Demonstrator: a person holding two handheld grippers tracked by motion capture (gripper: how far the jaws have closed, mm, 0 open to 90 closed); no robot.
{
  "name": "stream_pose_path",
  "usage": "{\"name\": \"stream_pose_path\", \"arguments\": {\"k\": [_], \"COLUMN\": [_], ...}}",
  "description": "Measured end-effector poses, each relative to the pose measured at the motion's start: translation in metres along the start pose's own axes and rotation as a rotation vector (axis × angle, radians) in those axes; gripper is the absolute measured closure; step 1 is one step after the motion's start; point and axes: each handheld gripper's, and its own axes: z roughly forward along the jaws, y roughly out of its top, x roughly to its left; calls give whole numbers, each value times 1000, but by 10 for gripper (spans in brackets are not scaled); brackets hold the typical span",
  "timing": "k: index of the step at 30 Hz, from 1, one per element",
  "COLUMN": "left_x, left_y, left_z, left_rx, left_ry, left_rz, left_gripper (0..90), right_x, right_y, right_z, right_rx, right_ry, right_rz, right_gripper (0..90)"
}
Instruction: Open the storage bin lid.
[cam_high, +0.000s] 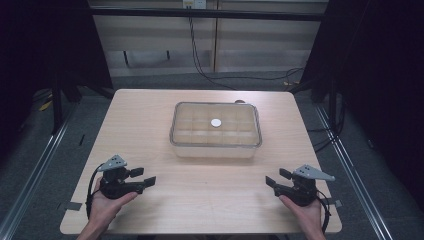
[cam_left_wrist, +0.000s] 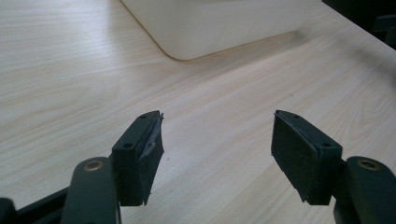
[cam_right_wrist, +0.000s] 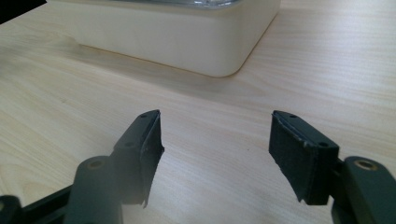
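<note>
A cream rectangular box (cam_high: 216, 131) with a clear lid and a small white round disc (cam_high: 216, 122) on top stands in the middle of the wooden table (cam_high: 150, 115). My left gripper (cam_high: 144, 176) rests near the front left edge in a hand, its jaws open and empty. At the front right, my right gripper (cam_high: 278, 178) is held the same way, open with nothing between its jaws. In the left gripper view the left gripper (cam_left_wrist: 217, 149) faces a corner of the box (cam_left_wrist: 210, 28). The right gripper (cam_right_wrist: 215, 149) looks at another corner of the box (cam_right_wrist: 187, 37).
Bare wood lies between both grippers and the box. Beyond the table's far edge are a grey floor, black cables (cam_high: 200, 65) and a panelled wall. Metal rails (cam_high: 30, 165) run along the floor on both sides.
</note>
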Motion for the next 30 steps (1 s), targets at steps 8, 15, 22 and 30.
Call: {"name": "stream_pose_path", "arguments": {"k": [8,15,22,30], "left_x": [1,1,-3,-11], "left_y": [1,2,6,12], "left_z": [5,4,2,3], "left_rx": [21,12,1,-5], "left_ry": [17,18,17,9], "left_rz": [2,3,23,43], "left_gripper": [314,323,329,334], "right_x": [1,5,6,8], "right_y": [2,7,15,22], "right_z": [3,3,1,0], "right_rx": [24,23,22,62], "right_ry": [18,51,70,111], "right_rz": [25,42,35,8], "right_gripper": [325,324,302,316]}}
